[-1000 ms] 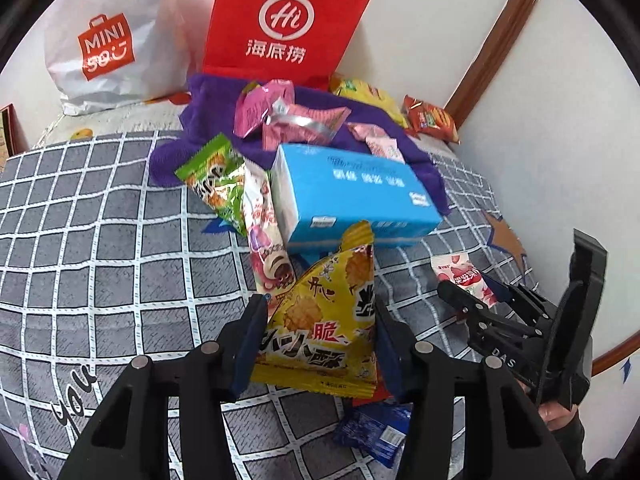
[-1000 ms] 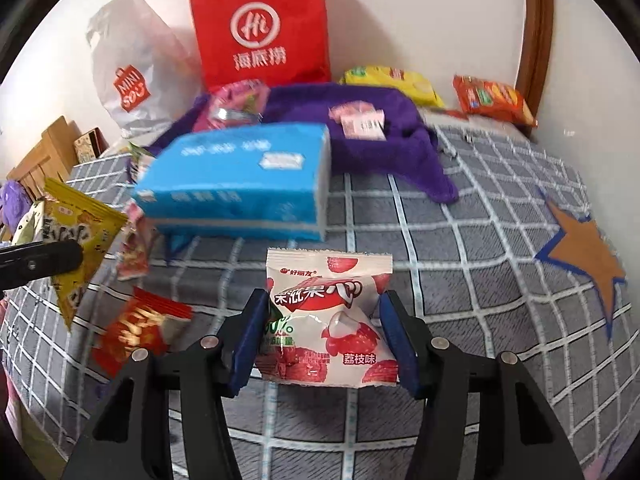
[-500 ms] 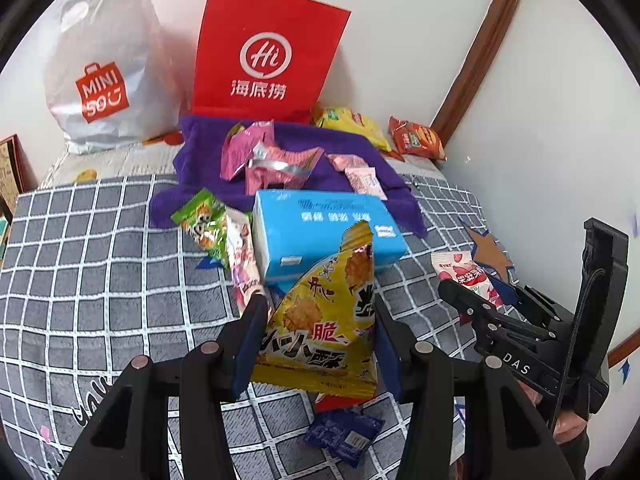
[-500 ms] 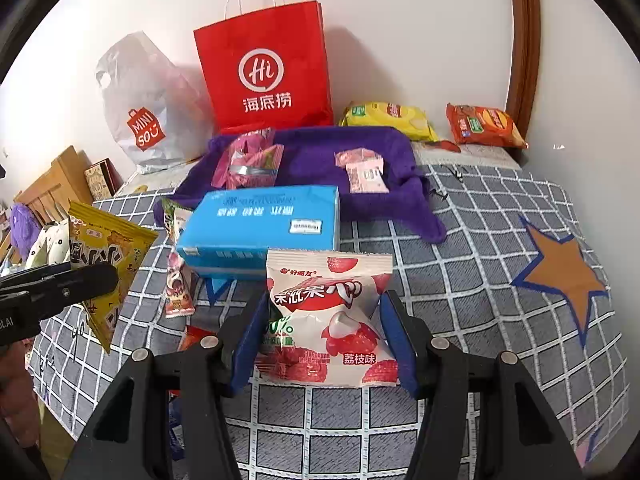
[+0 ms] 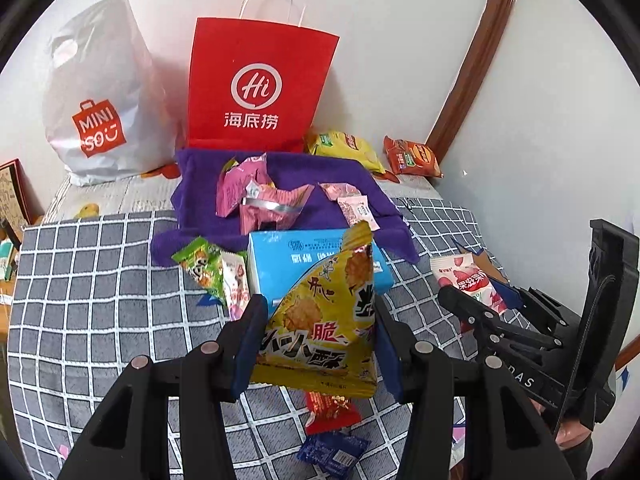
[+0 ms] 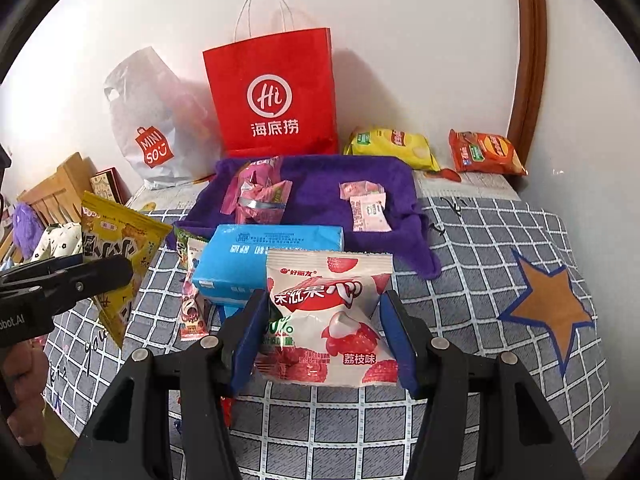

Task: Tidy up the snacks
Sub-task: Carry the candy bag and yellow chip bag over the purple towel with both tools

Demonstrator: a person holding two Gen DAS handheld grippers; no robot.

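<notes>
My left gripper [image 5: 318, 340] is shut on a yellow snack packet [image 5: 324, 320], held above the checked blanket [image 5: 100, 280]. The same yellow snack packet [image 6: 116, 256] shows at the left of the right wrist view. My right gripper [image 6: 324, 340] is shut on a white and red lychee snack packet [image 6: 332, 320], which also appears at the right of the left wrist view as the lychee packet [image 5: 464, 280]. Behind both lies a blue tissue box [image 5: 304, 256] and a purple towel [image 6: 316, 188] with pink packets [image 6: 260, 196] on it.
A red paper bag [image 5: 256, 88] and a white plastic bag [image 5: 100, 100] stand against the wall. Yellow [image 6: 392, 148] and orange [image 6: 484, 152] chip packets lie at the back right. A green packet [image 5: 200, 268], a red wrapper [image 5: 332, 408] and a blue wrapper [image 5: 332, 448] lie on the blanket.
Both grippers have risen with their packets; the blanket and the things on it look smaller and farther below, and the red bag's handles have come into view.
</notes>
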